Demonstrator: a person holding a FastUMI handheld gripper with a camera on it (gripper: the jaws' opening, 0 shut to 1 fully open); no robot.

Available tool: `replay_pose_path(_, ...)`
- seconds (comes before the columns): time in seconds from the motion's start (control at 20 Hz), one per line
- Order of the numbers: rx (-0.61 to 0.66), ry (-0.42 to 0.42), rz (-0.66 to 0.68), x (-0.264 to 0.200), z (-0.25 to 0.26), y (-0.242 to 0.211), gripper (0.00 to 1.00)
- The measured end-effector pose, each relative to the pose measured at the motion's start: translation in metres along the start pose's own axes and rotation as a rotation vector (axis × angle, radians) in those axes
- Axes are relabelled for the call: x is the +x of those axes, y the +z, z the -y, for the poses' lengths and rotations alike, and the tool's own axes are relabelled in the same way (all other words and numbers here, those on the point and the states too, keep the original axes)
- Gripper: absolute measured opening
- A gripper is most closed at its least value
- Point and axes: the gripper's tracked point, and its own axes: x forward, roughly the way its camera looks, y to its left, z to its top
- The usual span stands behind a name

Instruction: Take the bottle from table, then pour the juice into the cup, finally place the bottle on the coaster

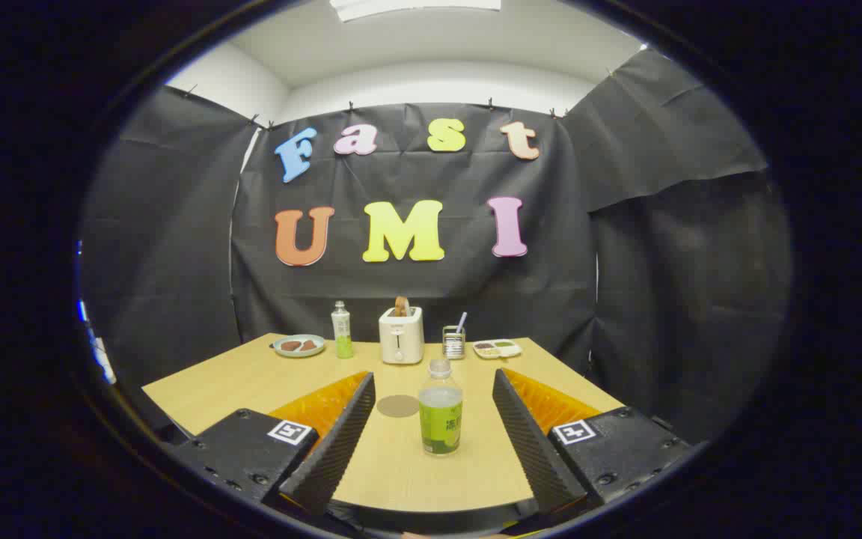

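The bottle (440, 409) is seen standing upright on the wooden table (229, 378), its long axis vertical and its neck pointed straight up. It is a clear plastic bottle without a visible cap, its upper part transparent, its lower part wrapped in a green label and filled with a greenish-yellow liquid up to about the shoulder. It is placed between the two fingers of the gripper (434, 391), nearer the fingertips than the finger bases, and is touched by neither finger. The gripper is held wide apart, with a clear gap left on each side of the bottle; nothing is gripped.

A round brown coaster (398, 406) is laid flat on the table at about 10 o'clock from the bottle, just beside it and close to the tip of the left finger.

Beyond the fingers, along the far edge of the table, a row of items is set. A white toaster (401, 337) with bread in its slot is found at 12 o'clock from the bottle. A second, slimmer bottle (341, 331) with green liquid stands upright at 11 o'clock, and a plate (298, 346) holding brown pieces lies further toward 10 o'clock. At 1 o'clock a small glass cup (453, 342) with a utensil in it is seen, with a small tray (497, 349) just beside it
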Motion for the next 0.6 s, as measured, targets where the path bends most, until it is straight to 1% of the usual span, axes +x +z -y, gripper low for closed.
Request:
replay_pose_path(0.4, 0.001, -0.009, 0.041, -0.011, -0.001, 0.011, 1.00)
replay_pose_path(0.6, -0.003, -0.012, 0.038, -0.011, -0.002, 0.011, 1.00)
